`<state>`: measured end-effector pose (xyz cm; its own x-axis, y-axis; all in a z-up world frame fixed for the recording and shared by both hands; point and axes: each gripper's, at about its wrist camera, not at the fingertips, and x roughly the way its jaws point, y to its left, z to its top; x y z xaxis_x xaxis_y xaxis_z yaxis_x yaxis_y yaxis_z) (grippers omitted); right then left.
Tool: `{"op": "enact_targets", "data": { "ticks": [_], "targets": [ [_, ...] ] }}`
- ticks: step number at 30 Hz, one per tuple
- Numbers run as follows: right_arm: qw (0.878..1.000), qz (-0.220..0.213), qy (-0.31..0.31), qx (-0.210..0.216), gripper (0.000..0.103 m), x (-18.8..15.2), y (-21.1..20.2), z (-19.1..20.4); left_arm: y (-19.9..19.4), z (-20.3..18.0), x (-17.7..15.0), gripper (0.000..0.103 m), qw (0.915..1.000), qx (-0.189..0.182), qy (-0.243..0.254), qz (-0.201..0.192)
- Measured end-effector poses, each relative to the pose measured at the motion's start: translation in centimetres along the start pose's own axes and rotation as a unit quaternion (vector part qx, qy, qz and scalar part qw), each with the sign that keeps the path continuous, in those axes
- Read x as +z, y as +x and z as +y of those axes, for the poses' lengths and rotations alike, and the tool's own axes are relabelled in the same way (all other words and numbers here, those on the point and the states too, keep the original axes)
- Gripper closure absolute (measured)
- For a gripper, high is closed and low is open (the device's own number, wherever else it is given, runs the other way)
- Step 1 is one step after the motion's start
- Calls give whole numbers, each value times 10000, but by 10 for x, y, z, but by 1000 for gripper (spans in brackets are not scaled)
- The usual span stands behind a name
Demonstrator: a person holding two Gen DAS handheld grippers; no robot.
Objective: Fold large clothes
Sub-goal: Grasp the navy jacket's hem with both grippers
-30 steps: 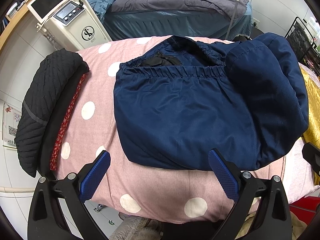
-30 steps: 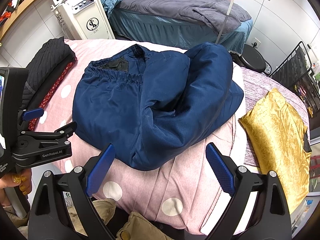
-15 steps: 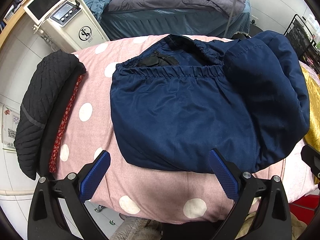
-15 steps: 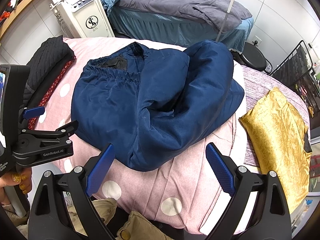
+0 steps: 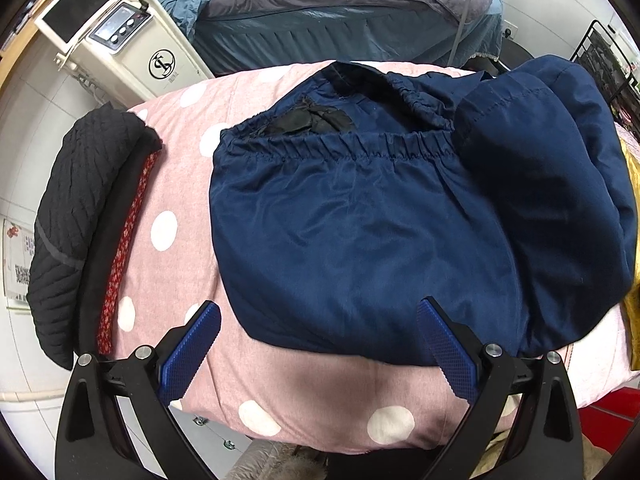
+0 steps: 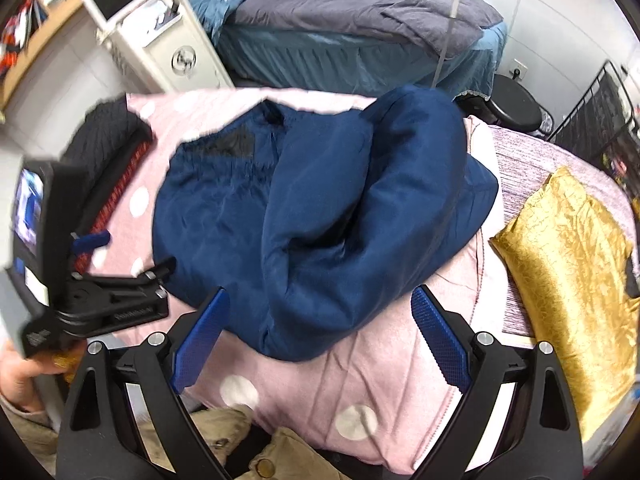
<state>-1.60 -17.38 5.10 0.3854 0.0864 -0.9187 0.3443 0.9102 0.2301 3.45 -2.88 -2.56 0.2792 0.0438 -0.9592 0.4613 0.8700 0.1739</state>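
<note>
A navy blue jacket (image 5: 360, 232) lies folded on the pink polka-dot table cover (image 5: 304, 400), its elastic hem across the top and a bulky fold at the right. It also shows in the right wrist view (image 6: 320, 216). My left gripper (image 5: 318, 352) is open and empty, its blue pads just short of the jacket's near edge. My right gripper (image 6: 320, 340) is open and empty, at the jacket's near right corner. The left gripper (image 6: 120, 264) appears at the left of the right wrist view.
A black quilted garment (image 5: 80, 208) with red trim lies folded at the table's left end. A gold cloth (image 6: 568, 264) lies at the right. A white machine (image 5: 120, 40) and a blue-grey bed (image 5: 340, 12) stand behind. A black rack (image 6: 600, 120) is at the far right.
Both grippers moved slightly closer to the jacket's near edge; the right wrist view is blurred from motion. The jacket has not moved.
</note>
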Motion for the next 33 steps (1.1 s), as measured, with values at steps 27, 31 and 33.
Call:
{"op": "enact_targets", "data": {
  "ticks": [27, 31, 33],
  "targets": [
    [9690, 1108, 2064, -787, 12, 175, 213, -216, 162, -112, 312, 6, 9876, -1039, 942, 708],
    [9687, 1580, 1808, -636, 14, 152, 255, -211, 203, -147, 322, 6, 9731, -1347, 1437, 1192],
    [9752, 1322, 1696, -529, 36, 138, 254, -206, 224, -162, 312, 7, 9560, -1750, 1597, 1727]
  ]
}}
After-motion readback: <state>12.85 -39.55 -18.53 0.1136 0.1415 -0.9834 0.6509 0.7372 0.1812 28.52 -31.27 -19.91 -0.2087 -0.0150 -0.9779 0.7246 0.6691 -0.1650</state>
